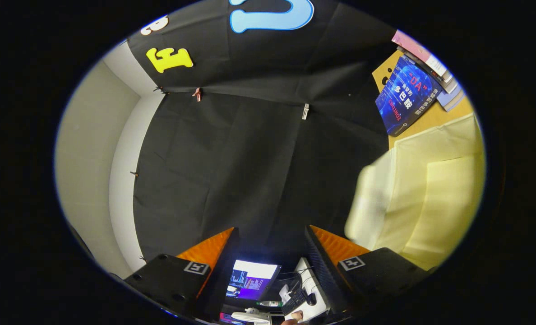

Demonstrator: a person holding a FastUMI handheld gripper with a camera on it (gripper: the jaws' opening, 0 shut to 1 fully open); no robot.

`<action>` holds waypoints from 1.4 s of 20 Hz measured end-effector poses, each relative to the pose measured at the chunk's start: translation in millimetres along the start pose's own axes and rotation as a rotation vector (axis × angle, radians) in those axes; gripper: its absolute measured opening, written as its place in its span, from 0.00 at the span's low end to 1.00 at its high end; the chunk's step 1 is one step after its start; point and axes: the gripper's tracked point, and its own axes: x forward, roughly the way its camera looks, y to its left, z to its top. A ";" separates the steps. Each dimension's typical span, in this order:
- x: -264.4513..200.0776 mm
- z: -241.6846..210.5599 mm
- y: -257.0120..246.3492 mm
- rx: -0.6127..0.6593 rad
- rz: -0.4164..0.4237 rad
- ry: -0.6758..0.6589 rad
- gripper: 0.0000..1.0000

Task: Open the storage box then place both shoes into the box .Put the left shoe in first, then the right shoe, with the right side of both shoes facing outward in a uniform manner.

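**Claw open, aimed at the booth wall**

Claw (270, 253) fingers stand apart with nothing between them; we see a lit laptop (252, 280) and keyboard (295, 301) in the gap. Beyond the right finger lies a pale yellow box (430, 198), with stacked books (419, 85) on the wooden bench (435, 118).

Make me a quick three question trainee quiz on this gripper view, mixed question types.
1. True or false: the gripper has its jaws apart with nothing between them.
2. Multiple choice: the blue book leans on A) a stack of books, B) a shoe, C) a bottle.
3. Fill in: the pale yellow cloth lies on a ____ surface.

Key: 1 true; 2 A; 3 wooden.
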 end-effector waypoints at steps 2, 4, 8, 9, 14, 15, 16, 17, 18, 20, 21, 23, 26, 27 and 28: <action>-15.4 2.4 -2.2 -0.056 -0.027 -0.018 0.94; -34.8 3.7 -1.4 -0.130 -0.057 -0.039 0.95; -90.1 8.2 -26.8 -0.321 -0.210 -0.074 0.95; -109.5 7.1 -36.6 -0.383 -0.266 -0.077 0.95; -220.9 10.6 -101.4 -0.623 -0.622 -0.092 0.96; -245.7 11.8 -108.8 -0.641 -0.679 -0.098 0.96; -267.5 10.4 -118.8 -0.652 -0.734 -0.100 0.96; -287.9 6.4 -130.5 -0.666 -0.789 -0.095 0.96; -307.7 3.5 -144.2 -0.670 -0.845 -0.084 0.96; -341.9 -3.8 -171.2 -0.674 -0.934 -0.059 0.96; -358.4 -8.6 -187.5 -0.675 -0.979 -0.043 0.96; -384.8 -17.0 -214.2 -0.670 -1.058 -0.012 0.93; -414.7 -27.5 -247.8 -0.646 -1.142 0.026 0.86; -423.9 -30.0 -256.4 -0.652 -1.170 0.041 0.82; -429.0 -29.7 -264.3 -0.666 -1.193 0.058 0.81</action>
